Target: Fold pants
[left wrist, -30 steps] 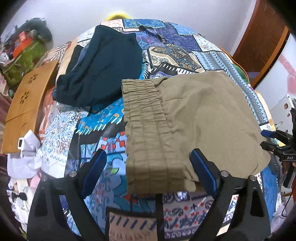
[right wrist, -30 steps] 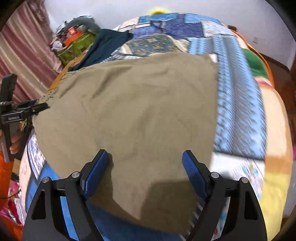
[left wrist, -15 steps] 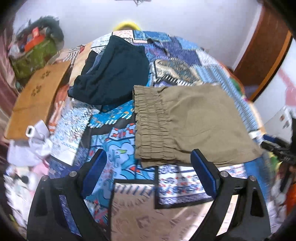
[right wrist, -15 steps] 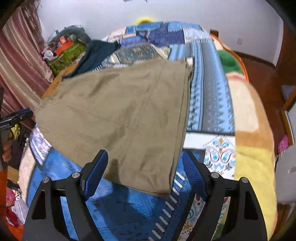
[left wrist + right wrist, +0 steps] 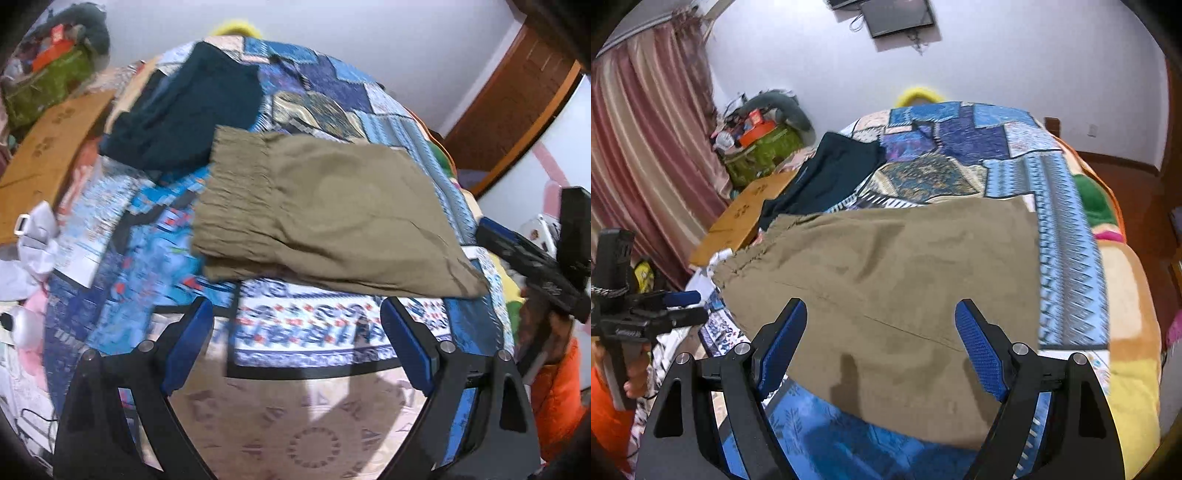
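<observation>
The folded olive pants (image 5: 325,210) lie flat on the patterned bedspread (image 5: 317,332), elastic waistband to the left. They also show in the right wrist view (image 5: 894,280). My left gripper (image 5: 297,347) is open and empty, held back above the bed's near edge, short of the pants. My right gripper (image 5: 881,347) is open and empty, hovering above the pants' near hem. The right gripper shows at the right edge of the left wrist view (image 5: 532,258); the left gripper shows at the left of the right wrist view (image 5: 646,314).
A dark navy garment (image 5: 184,114) lies on the bed behind the pants. A wooden board (image 5: 48,155) and a green bag (image 5: 44,85) sit left of the bed. Curtains (image 5: 639,166) hang at left; a wooden door (image 5: 517,110) stands at right.
Both grippers have pulled back and up from the pants, which now lie further away in both views. Both stay open; the pants have not moved.
</observation>
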Demonstrator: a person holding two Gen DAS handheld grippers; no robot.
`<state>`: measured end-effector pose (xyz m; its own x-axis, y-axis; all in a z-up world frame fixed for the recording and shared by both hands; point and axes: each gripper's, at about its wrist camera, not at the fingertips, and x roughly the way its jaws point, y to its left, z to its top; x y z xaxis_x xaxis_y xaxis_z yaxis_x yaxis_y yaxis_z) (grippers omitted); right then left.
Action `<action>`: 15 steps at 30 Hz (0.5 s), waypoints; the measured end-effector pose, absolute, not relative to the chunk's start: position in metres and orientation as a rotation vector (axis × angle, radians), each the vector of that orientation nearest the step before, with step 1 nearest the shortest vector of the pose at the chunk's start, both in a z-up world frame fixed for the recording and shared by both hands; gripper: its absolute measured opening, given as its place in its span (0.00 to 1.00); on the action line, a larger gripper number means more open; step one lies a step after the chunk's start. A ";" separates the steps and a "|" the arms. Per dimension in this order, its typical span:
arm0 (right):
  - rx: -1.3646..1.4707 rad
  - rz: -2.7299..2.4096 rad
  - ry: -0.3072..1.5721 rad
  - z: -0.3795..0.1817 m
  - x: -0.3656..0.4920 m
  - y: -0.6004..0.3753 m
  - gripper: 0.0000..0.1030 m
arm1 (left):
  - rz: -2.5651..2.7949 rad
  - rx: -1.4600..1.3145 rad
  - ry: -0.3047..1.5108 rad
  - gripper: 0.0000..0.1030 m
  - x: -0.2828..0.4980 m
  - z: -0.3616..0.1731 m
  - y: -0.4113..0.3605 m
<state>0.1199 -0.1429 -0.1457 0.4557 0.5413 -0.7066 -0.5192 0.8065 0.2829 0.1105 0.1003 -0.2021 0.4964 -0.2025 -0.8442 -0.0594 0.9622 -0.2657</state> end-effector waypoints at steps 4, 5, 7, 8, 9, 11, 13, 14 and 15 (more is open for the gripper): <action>-0.054 0.645 0.920 -0.167 0.123 -0.126 0.77 | -0.157 -0.332 1.081 0.90 0.118 -0.211 0.092; -0.073 0.645 0.934 -0.172 0.123 -0.124 0.77 | -0.167 -0.335 1.081 0.90 0.119 -0.211 0.090; -0.101 0.652 0.955 -0.181 0.122 -0.122 0.77 | -0.187 -0.346 1.081 0.90 0.125 -0.212 0.086; -0.083 0.657 0.945 -0.183 0.121 -0.125 0.77 | -0.197 -0.360 1.080 0.90 0.128 -0.213 0.086; -0.072 0.662 0.952 -0.184 0.122 -0.127 0.77 | -0.215 -0.390 1.073 0.90 0.132 -0.214 0.088; -0.044 0.675 0.975 -0.186 0.124 -0.130 0.77 | -0.244 -0.476 1.061 0.90 0.140 -0.217 0.095; -0.023 0.684 0.986 -0.188 0.125 -0.131 0.77 | -0.255 -0.553 1.059 0.90 0.148 -0.220 0.103; -0.018 0.685 0.987 -0.189 0.124 -0.131 0.77 | -0.259 -0.590 1.058 0.90 0.153 -0.222 0.107; -0.015 0.686 0.988 -0.189 0.123 -0.131 0.77 | -0.259 -0.610 1.058 0.90 0.157 -0.223 0.109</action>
<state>0.1232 -0.1312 -0.1891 0.3595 0.5259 -0.7709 -0.5387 0.7915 0.2888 0.1569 0.1092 -0.2233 0.4800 -0.4796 -0.7346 -0.0863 0.8074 -0.5836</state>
